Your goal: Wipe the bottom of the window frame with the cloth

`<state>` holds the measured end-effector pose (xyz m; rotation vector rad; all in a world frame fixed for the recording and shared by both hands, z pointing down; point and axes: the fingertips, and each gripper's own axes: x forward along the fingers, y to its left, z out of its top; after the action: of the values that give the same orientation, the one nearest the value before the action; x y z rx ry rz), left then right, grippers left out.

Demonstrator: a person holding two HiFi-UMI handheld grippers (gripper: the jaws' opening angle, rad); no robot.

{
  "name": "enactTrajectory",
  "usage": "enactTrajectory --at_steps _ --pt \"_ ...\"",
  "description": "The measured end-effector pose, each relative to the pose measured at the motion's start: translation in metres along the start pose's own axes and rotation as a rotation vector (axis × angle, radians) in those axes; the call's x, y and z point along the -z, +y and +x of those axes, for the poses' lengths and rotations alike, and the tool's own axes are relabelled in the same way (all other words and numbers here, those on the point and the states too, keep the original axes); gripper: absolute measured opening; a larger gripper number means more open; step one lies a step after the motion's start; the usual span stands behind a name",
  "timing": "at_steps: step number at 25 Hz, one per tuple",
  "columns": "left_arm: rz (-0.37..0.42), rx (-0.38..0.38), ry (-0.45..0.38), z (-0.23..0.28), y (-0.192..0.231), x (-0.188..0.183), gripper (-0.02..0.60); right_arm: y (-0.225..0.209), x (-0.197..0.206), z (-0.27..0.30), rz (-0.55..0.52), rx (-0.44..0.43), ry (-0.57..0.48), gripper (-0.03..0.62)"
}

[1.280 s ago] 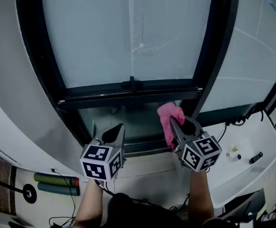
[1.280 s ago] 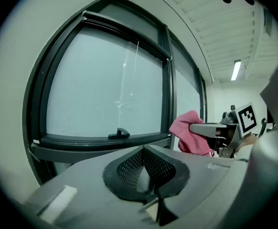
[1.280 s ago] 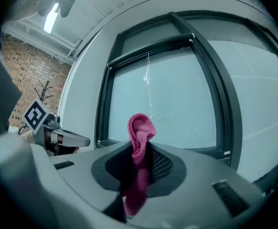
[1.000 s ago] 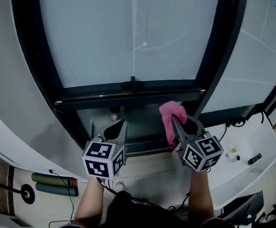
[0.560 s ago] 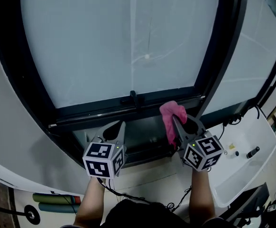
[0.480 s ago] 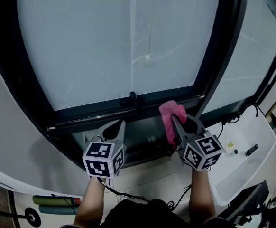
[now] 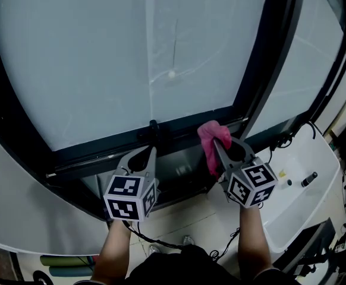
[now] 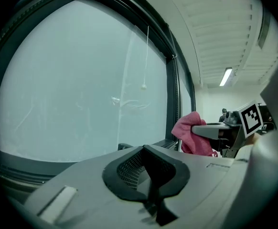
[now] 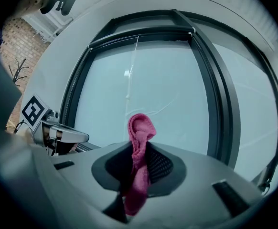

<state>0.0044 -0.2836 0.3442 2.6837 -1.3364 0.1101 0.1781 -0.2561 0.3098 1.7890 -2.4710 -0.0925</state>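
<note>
A pink cloth is pinched in my right gripper, its bunched end sticking up past the jaw tips; it also shows in the right gripper view as the cloth running down between the jaws. The right gripper hangs just in front of the dark bottom rail of the window frame, near its right end. My left gripper is shut with nothing in it, a little below the rail, left of the small black window handle. From the left gripper view the cloth appears to the right.
A frosted pane with a pull cord and bead fills the upper view. A dark vertical mullion rises at right. A white sill with a cable and small objects lies at lower right.
The view has shifted so the window's bottom rail sits nearer the jaw tips. Both grippers keep their pose, and the cloth stays held in the right one.
</note>
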Motion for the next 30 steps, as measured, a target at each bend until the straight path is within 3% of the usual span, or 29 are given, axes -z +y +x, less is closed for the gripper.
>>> enactTrajectory --at_steps 9,18,24,30 --pt "0.006 0.055 -0.03 0.048 -0.051 -0.017 0.006 -0.094 0.011 0.02 -0.048 0.089 0.031 0.074" --pt "0.012 0.062 0.008 0.084 -0.082 -0.006 0.006 -0.196 0.038 0.059 -0.115 0.212 0.108 0.074" --pt "0.01 0.058 0.034 0.095 -0.091 0.006 0.006 -0.237 0.067 0.094 -0.228 0.29 0.201 0.075" --pt "-0.004 0.049 0.077 0.097 -0.095 0.028 0.006 -0.248 0.09 0.119 -0.34 0.353 0.289 0.074"
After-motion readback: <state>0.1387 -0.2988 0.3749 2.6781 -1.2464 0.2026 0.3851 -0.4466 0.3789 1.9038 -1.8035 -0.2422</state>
